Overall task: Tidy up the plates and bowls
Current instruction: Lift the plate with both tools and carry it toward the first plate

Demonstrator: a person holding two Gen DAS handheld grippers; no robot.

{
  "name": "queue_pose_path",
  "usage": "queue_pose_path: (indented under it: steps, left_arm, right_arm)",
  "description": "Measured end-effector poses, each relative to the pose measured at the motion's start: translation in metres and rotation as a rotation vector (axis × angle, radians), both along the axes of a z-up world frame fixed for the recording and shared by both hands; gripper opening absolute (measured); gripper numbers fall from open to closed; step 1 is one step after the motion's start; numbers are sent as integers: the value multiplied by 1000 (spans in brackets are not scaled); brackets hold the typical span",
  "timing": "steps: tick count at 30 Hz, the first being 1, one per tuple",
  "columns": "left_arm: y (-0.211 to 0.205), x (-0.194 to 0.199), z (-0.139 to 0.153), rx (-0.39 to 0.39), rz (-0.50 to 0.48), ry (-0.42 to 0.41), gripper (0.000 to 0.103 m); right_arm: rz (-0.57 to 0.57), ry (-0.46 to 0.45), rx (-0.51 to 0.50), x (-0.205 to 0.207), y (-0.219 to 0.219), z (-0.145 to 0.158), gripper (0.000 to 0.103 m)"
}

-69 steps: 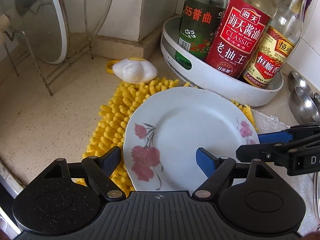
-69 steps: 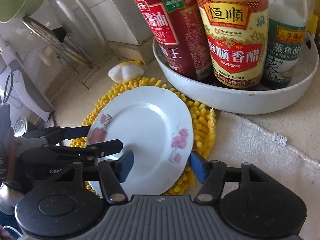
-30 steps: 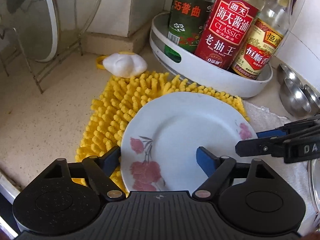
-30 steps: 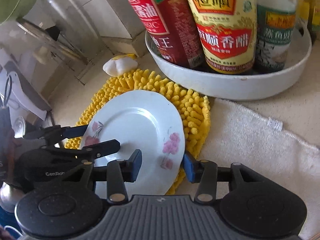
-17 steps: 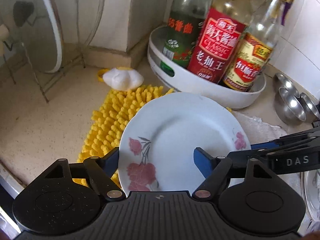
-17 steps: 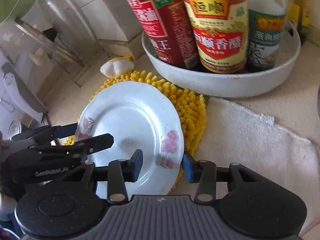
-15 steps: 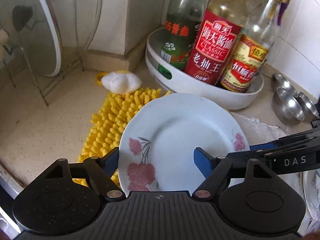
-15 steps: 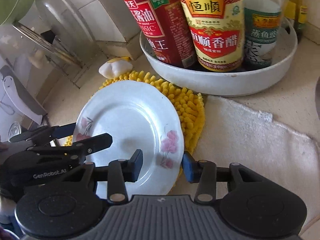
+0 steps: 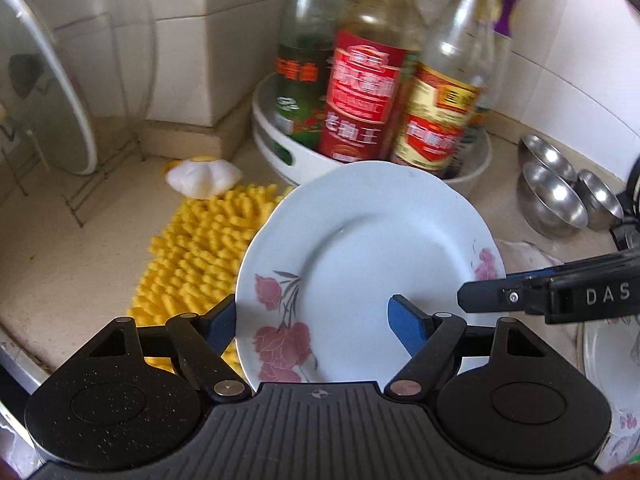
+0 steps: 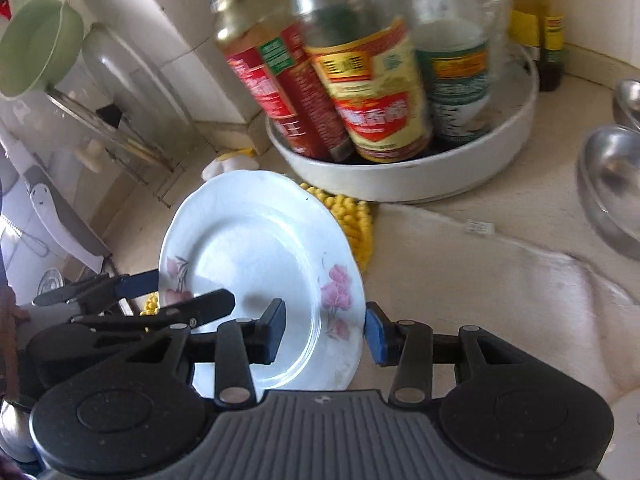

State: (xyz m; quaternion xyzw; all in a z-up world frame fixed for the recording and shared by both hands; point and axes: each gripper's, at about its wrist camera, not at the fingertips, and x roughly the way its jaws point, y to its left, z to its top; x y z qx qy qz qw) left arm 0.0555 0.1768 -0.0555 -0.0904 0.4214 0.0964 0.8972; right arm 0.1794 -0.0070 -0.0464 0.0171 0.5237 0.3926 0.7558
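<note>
A white plate with pink flowers [image 9: 360, 264] is held in the air above the yellow mat [image 9: 200, 256]. My left gripper [image 9: 312, 316] is shut on its near-left rim. My right gripper [image 10: 324, 328] is shut on its opposite rim, where the plate [image 10: 256, 256] shows tilted. The right gripper's fingers [image 9: 500, 300] reach in from the right in the left wrist view. Steel bowls [image 9: 552, 196] sit on the counter at the right. Another flowered plate [image 9: 616, 364] lies at the lower right edge.
A white round tray [image 9: 288, 152] holds several sauce bottles [image 9: 360, 92] just behind the plate. A glass lid [image 9: 44, 92] stands in a wire rack at the left. A white towel [image 10: 500, 288] covers the counter on the right. A green bowl [image 10: 36, 44] sits up left.
Both grippers have lifted the plate off the yellow mat and carried it up and toward the right. The bottles now look closer and blurred.
</note>
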Motion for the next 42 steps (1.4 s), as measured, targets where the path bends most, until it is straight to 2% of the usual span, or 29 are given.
queue_pose_path:
  steps: [14,23,42]
  left_arm:
    - [-43,32,7,0,-111,-7,83]
    - [-63,49,12,6,-186,-23,83]
    - [-111,61,24,20,-331,-60,84]
  right_arm:
    - [-119,17,-18,9,-55,1,64]
    - [-186,2,-9,11,-82,13,64]
    - [-309,-8,0,-4,-139,30,64]
